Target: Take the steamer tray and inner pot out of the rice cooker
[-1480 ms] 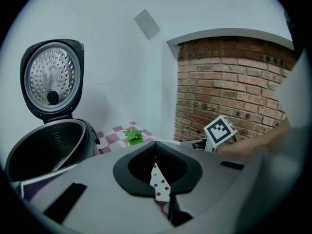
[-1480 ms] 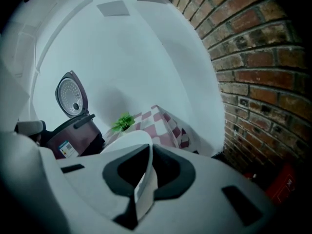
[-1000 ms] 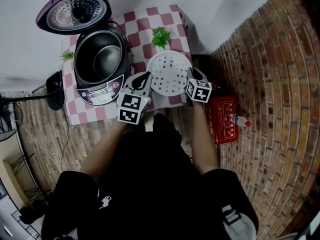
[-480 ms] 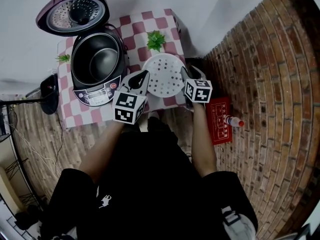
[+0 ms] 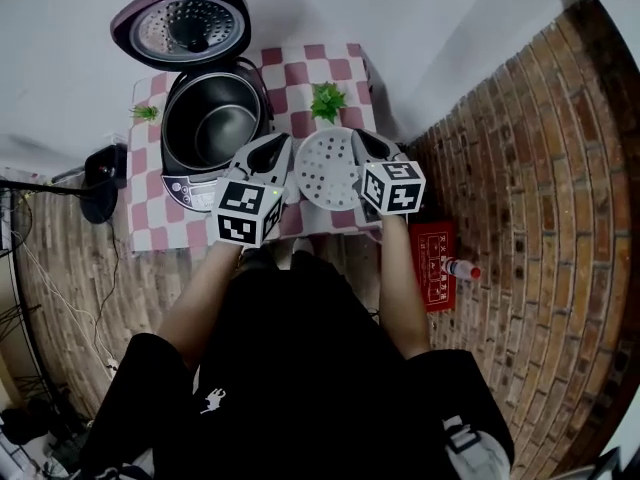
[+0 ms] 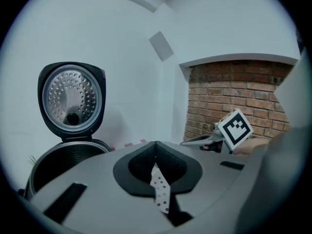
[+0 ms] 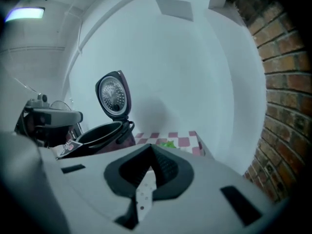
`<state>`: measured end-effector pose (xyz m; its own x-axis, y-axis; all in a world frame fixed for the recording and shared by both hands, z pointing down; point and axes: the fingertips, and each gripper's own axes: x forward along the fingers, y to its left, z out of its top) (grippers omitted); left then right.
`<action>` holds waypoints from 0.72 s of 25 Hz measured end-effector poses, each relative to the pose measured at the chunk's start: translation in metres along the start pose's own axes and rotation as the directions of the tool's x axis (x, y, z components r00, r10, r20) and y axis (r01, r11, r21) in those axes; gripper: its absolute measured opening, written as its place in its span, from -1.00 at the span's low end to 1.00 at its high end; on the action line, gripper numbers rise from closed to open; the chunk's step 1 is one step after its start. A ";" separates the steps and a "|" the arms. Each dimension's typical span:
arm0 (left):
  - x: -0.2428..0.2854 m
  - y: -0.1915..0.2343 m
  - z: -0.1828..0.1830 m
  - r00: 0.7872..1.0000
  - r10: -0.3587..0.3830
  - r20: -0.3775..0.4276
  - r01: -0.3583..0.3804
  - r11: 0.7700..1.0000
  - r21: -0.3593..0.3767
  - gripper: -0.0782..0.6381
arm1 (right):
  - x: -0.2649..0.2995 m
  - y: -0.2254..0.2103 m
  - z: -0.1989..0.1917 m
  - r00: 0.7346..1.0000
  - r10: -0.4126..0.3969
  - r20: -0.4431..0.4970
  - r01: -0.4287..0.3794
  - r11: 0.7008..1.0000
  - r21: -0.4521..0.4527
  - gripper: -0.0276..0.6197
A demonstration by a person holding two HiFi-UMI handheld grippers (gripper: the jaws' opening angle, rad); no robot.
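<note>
steamer tray between left tool, right tool

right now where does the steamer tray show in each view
Head view: steamer tray upper centre, just right of the rice cooker.
Left gripper view: lower centre, a dotted white strip clamped in the jaws.
Right gripper view: lower centre, the same strip in jaws that have just closed on it.
Shared landmark: the cooker's open lid.
</note>
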<state>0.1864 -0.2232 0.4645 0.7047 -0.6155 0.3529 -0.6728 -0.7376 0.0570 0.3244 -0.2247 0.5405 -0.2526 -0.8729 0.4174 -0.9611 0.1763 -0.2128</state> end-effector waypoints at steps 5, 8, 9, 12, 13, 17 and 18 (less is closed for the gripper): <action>-0.018 0.038 0.010 0.996 0.090 0.028 -0.090 0.996 -0.006 -0.77 | 0.010 0.040 0.035 0.996 0.082 0.029 -0.080 0.995 -0.060 -0.91; -0.033 0.063 0.014 0.989 0.147 0.032 -0.146 0.989 -0.005 -0.77 | 0.022 0.064 0.044 0.992 0.125 0.016 -0.123 0.989 -0.084 -0.91; -0.040 0.073 0.015 0.985 0.169 0.034 -0.169 0.986 -0.006 -0.77 | 0.027 0.072 0.045 0.990 0.138 0.010 -0.137 0.986 -0.093 -0.91; -0.059 0.106 0.013 0.973 0.230 0.026 -0.230 0.973 -0.007 -0.77 | 0.042 0.095 0.046 0.986 0.168 -0.013 -0.168 0.978 -0.119 -0.91; -0.065 0.117 0.011 0.969 0.248 0.017 -0.248 0.969 -0.005 -0.77 | 0.046 0.102 0.046 0.985 0.173 -0.019 -0.174 0.976 -0.128 -0.91; -0.083 0.165 0.000 0.952 0.305 -0.035 -0.305 0.952 0.021 -0.77 | 0.063 0.128 0.054 0.982 0.186 -0.031 -0.188 0.967 -0.172 -0.91; -0.086 0.177 -0.003 0.946 0.320 -0.043 -0.319 0.947 0.032 -0.77 | 0.068 0.134 0.056 0.982 0.187 -0.035 -0.190 0.963 -0.190 -0.91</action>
<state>0.0063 -0.2996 0.4464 0.4417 -0.8067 0.3926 -0.8550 -0.5110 -0.0881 0.1842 -0.2862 0.4906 -0.4311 -0.8083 0.4009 -0.8991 0.4220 -0.1162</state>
